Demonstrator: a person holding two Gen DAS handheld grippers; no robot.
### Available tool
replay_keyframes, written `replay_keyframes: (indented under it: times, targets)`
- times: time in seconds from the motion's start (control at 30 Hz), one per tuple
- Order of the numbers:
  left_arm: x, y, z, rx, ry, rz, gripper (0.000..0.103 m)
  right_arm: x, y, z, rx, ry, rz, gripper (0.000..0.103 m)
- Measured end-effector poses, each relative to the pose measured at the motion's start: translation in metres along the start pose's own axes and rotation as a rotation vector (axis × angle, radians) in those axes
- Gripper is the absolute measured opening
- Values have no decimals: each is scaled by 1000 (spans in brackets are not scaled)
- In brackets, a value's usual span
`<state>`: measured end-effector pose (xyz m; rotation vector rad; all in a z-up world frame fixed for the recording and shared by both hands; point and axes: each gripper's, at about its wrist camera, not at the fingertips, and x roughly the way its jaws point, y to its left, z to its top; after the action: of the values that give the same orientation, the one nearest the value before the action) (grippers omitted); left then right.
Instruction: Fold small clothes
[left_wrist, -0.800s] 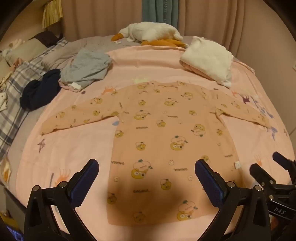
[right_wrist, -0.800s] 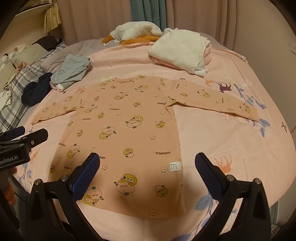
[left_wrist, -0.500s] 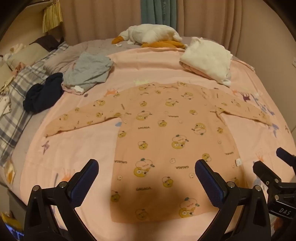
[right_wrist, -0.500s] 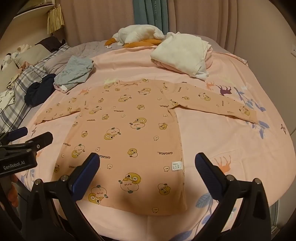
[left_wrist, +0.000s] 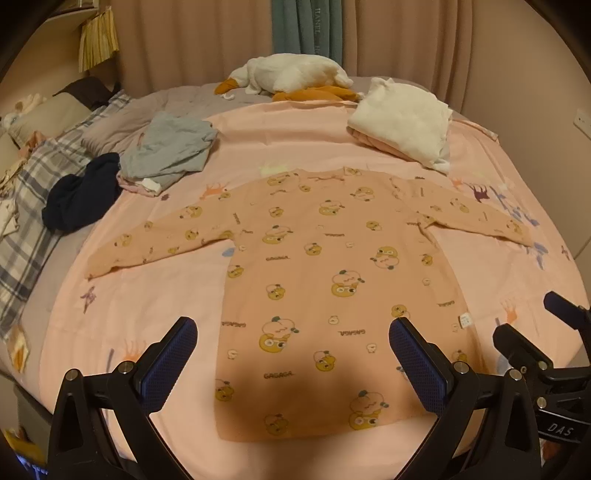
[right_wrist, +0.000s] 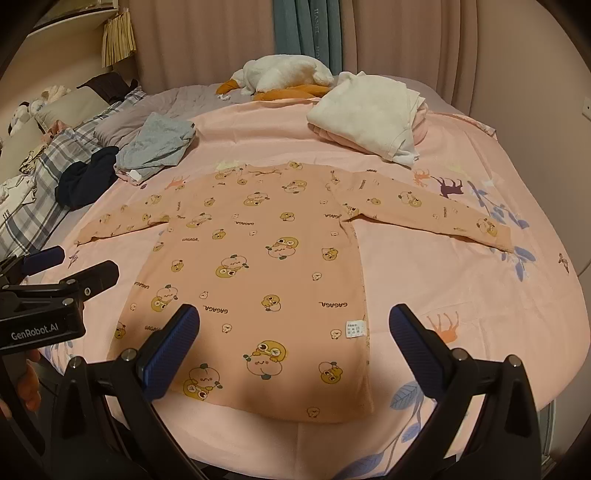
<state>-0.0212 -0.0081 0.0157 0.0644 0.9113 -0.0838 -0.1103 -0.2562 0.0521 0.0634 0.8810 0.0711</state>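
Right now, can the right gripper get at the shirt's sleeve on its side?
Probably yes: the right gripper is open and empty above the shirt, and that sleeve lies flat on the pink sheet with nothing on it.

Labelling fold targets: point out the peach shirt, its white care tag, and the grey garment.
peach shirt (right_wrist: 258, 266), right wrist view, chest middle.
white care tag (right_wrist: 352, 328), right wrist view, tag face.
grey garment (left_wrist: 170, 147), left wrist view, top fold.

"GAGAGA." repeats across the peach long-sleeved duck-print cotton top (right_wrist: 258, 273); "GenRobot.AI" marks the black plastic left gripper (right_wrist: 40, 291); "DAS" marks the black plastic right gripper (left_wrist: 554, 373)
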Motion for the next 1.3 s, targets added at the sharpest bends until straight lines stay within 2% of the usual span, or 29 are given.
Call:
replay_keyframes:
  times: [1.3]
  targets:
    - [3, -7, -5, 6, 9, -13, 103, -7, -3, -2, 17, -6, 10, 103]
